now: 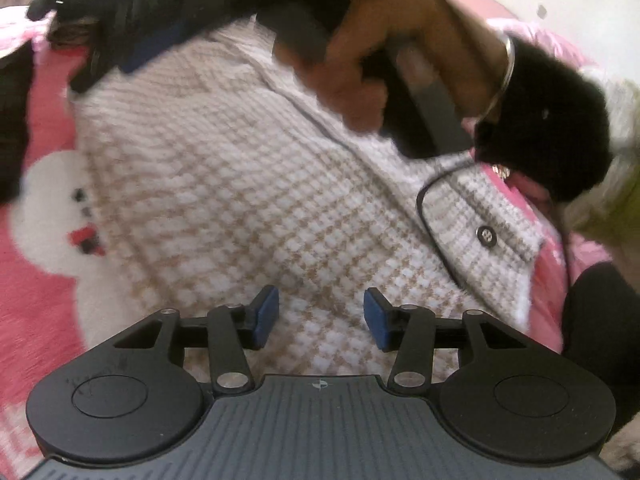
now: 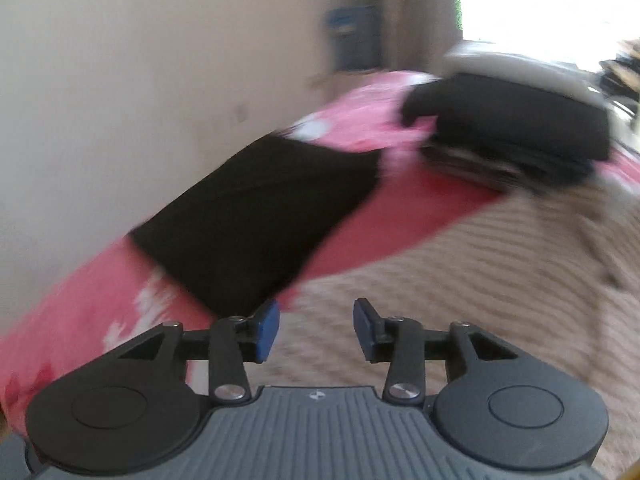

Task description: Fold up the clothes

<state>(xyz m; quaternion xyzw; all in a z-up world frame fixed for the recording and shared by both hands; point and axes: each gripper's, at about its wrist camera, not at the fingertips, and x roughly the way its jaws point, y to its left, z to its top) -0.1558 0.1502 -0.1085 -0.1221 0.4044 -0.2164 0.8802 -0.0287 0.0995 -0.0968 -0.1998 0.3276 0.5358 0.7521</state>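
A cream and beige houndstooth knit garment (image 1: 240,184) lies spread on a pink blanket (image 1: 40,320). A dark-trimmed flap with a black button (image 1: 486,236) sits at its right side. My left gripper (image 1: 321,318) hovers over the garment's near part, open, with nothing between its blue pads. At the top of the left wrist view, a person's hand (image 1: 400,52) with a bangle and a fuzzy black sleeve holds the other gripper's handle over the garment's far edge. In the blurred right wrist view, my right gripper (image 2: 316,330) stands open and empty above the knit's (image 2: 480,264) edge.
A flat black folded cloth (image 2: 260,216) lies on the pink blanket (image 2: 80,300) beside the knit. A stack of folded dark and light clothes (image 2: 512,132) sits at the back right. A pale wall (image 2: 120,80) runs along the bed's far side. The blanket bears a white bear figure (image 1: 52,208).
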